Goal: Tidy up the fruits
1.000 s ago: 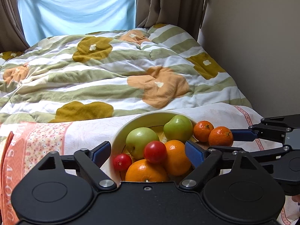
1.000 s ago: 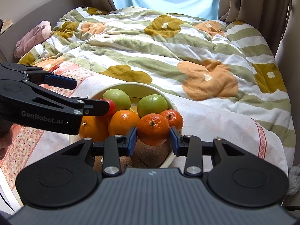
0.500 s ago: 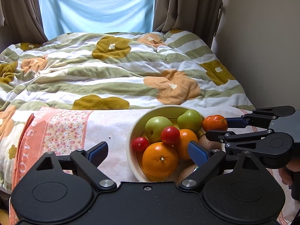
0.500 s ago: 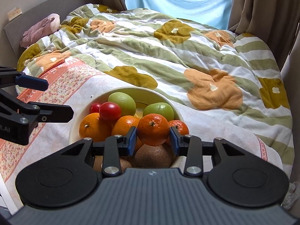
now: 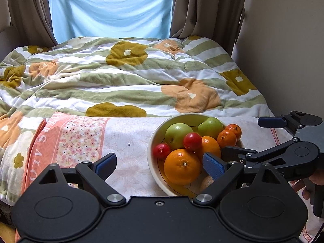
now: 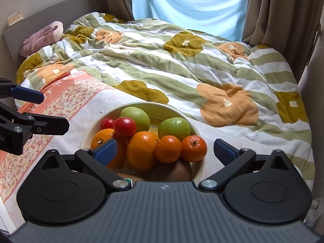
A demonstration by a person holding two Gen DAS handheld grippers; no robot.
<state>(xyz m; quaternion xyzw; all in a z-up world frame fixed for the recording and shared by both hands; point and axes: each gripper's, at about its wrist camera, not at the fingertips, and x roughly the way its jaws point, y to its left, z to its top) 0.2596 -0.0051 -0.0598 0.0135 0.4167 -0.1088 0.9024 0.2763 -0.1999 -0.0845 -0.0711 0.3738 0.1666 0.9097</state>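
Observation:
A cream bowl (image 5: pixel 156 139) (image 6: pixel 194 127) on the bed holds two green apples (image 5: pixel 178 134), two small red fruits (image 5: pixel 192 141), two oranges (image 5: pixel 181 166), two mandarins (image 6: pixel 168 148) and brown kiwis (image 6: pixel 172 169). My right gripper (image 6: pixel 165 150) is open and empty just in front of the bowl, with the mandarins lying between and beyond its fingertips. In the left wrist view it shows at the right (image 5: pixel 246 137). My left gripper (image 5: pixel 160 164) is open and empty at the bowl's left; it shows at the left of the right wrist view (image 6: pixel 52 110).
The bowl stands on a pink and white floral cloth (image 5: pixel 81 139) over a striped flower quilt (image 5: pixel 125 77). A wall (image 5: pixel 283 40) runs close on the right. Curtains and a window are behind. A plush toy (image 6: pixel 42 38) lies by the headboard.
My right gripper has opened and let go of the mandarin, which now rests in the bowl next to the other one. Both grippers have drawn back from the bowl; the left has shifted left.

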